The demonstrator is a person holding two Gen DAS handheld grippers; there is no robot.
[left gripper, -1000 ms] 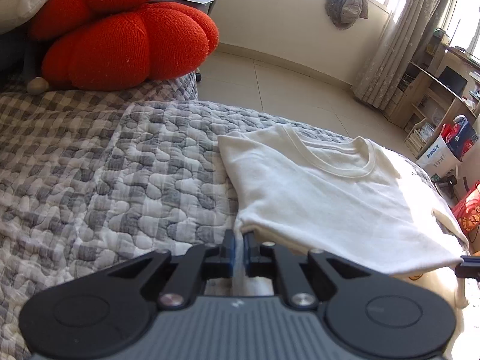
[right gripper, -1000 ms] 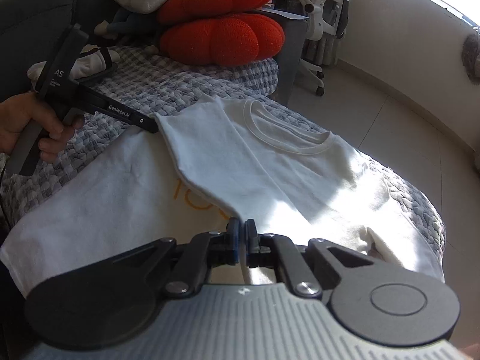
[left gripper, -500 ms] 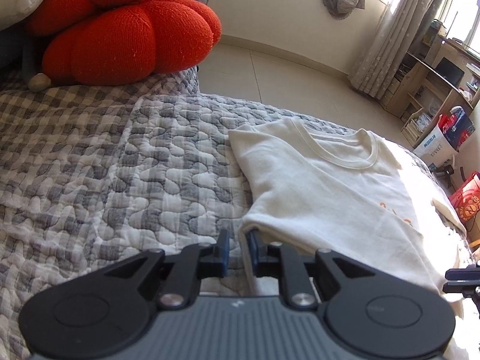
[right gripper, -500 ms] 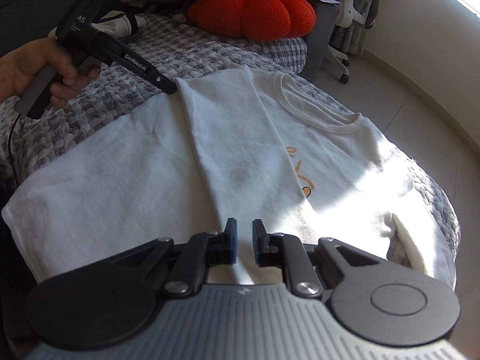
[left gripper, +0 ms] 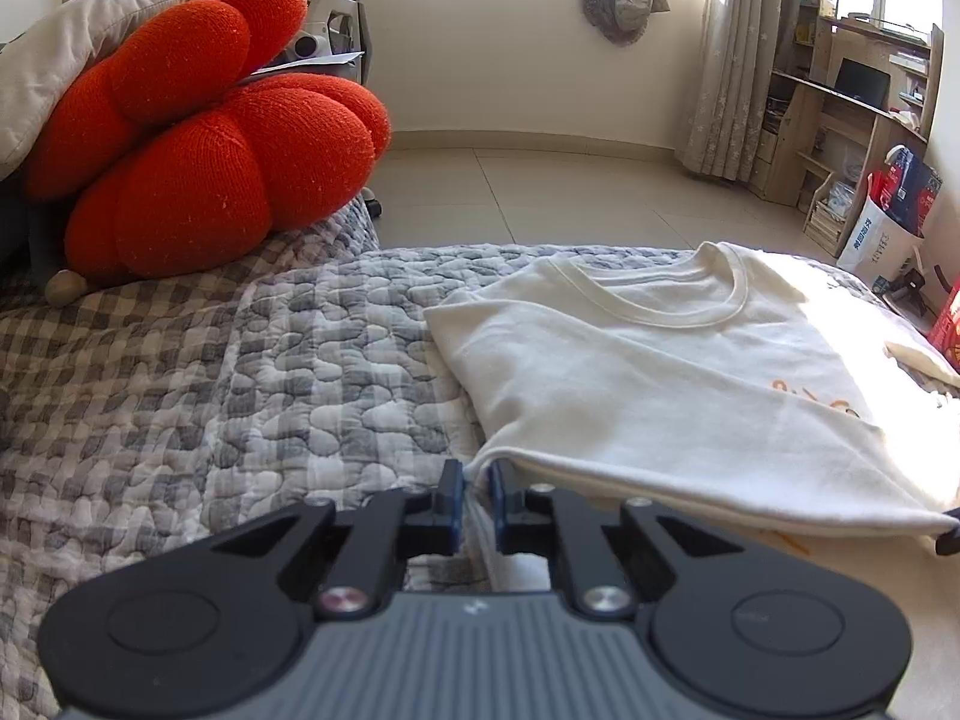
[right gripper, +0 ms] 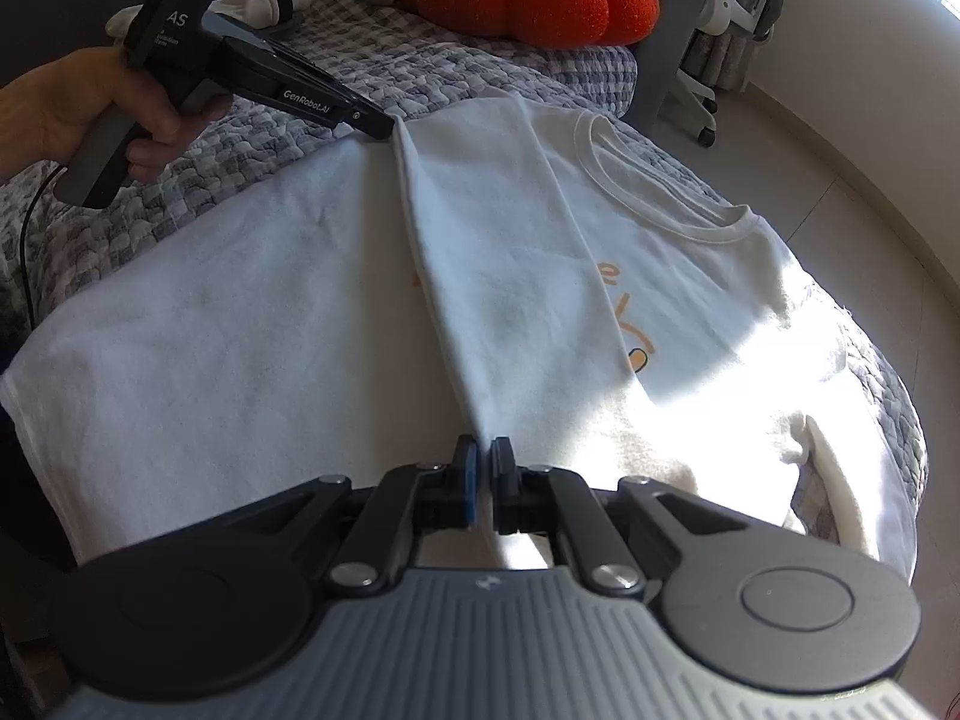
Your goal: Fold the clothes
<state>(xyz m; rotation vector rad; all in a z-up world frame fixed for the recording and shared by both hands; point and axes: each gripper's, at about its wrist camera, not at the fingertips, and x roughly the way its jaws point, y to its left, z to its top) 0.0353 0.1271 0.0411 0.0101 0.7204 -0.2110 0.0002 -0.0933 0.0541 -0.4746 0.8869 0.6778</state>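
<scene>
A cream T-shirt (left gripper: 660,372) with orange print lies on the quilted bed, one side folded over into a long flap (right gripper: 510,240). My left gripper (left gripper: 474,480) sits at the flap's corner near the shoulder. Its jaws are closing, with the corner of cloth pinched between the pads. In the right wrist view that same left gripper (right gripper: 381,123) touches the far end of the fold line, held by a person's hand (right gripper: 90,114). My right gripper (right gripper: 484,462) is shut on the near end of the fold edge, close to the hem.
A grey checked quilt (left gripper: 270,372) covers the bed. A big red-orange knitted cushion (left gripper: 198,138) and a pale pillow (left gripper: 66,54) sit at its head. Beyond the bed's edge are tiled floor (left gripper: 540,192), a wooden desk with shelves (left gripper: 840,120) and a chair base (right gripper: 708,90).
Both grippers' jaws parted half a second ago and have come together again on the fold edge. The left gripper has rolled, so its view now sits level.
</scene>
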